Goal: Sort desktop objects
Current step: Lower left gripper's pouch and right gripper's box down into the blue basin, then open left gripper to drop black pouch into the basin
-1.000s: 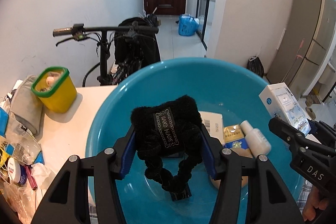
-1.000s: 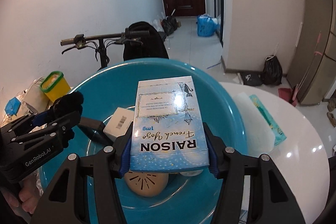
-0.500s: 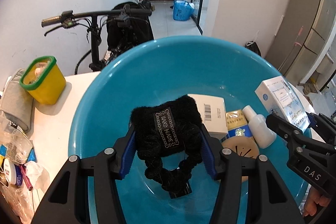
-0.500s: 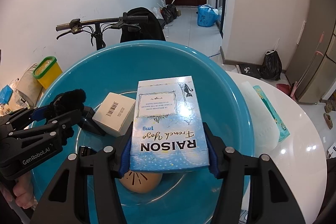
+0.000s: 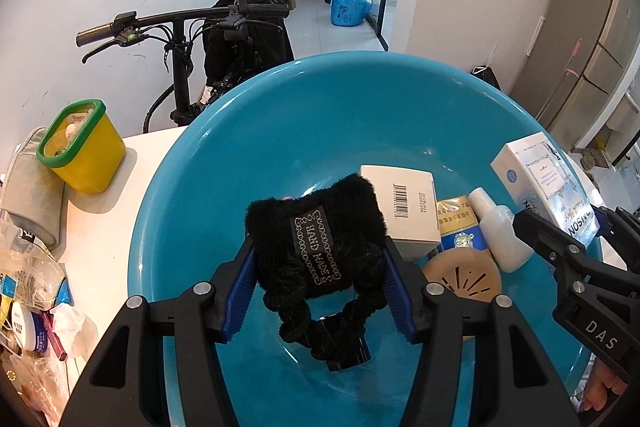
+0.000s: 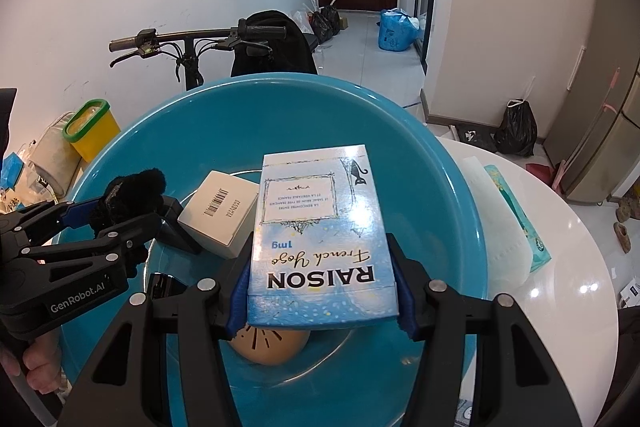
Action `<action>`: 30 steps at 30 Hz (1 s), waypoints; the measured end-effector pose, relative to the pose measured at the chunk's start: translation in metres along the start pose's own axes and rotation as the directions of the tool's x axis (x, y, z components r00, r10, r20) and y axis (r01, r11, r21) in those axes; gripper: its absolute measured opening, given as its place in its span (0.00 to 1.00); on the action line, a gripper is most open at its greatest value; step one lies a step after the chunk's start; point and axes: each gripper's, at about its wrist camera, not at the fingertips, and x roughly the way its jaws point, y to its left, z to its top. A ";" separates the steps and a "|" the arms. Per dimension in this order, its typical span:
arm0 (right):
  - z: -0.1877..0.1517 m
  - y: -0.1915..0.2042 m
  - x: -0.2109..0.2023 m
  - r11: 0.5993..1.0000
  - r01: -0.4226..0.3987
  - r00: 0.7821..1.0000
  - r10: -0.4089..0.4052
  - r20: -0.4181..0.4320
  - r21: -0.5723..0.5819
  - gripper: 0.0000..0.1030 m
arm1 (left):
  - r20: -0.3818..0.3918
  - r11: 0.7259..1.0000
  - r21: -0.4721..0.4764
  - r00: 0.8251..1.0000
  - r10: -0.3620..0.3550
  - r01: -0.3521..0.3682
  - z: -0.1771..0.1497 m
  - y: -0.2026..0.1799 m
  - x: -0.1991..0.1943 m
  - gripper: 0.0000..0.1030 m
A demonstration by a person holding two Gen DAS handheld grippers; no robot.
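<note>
Opening, the left gripper [image 5: 316, 291] is seen with a fuzzy black hair scrunchie [image 5: 316, 243] between its pads over the round teal plastic basin [image 5: 280, 115]; a blue-white cardboard RAISON box [image 6: 320, 243] is clamped by the right gripper [image 6: 320, 303].

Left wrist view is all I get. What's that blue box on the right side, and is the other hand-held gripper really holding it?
Observer: Yes. In the right wrist view the right hand-held gripper has its blue pads pressed on both sides of the RAISON box.
Operator: Is there a picture on it?
Observer: A little black cat is drawn in one far corner of the front.
Operator: What's on the table past the basin?
Observer: A tissue pack with a teal edge lies on the white table, just outside the rim of the teal basin.
</note>
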 end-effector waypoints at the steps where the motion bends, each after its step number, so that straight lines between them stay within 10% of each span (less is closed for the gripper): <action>1: 0.000 0.000 0.000 1.000 0.000 1.000 0.000 0.000 -0.001 0.55 | -0.002 1.000 0.004 1.000 -0.003 0.003 0.000 0.000 0.000 0.67; 30: -0.004 0.005 0.011 1.000 0.013 0.999 -0.014 -0.049 -0.024 0.55 | 0.110 1.000 -0.021 0.994 -0.008 0.011 0.007 0.006 -0.026 0.80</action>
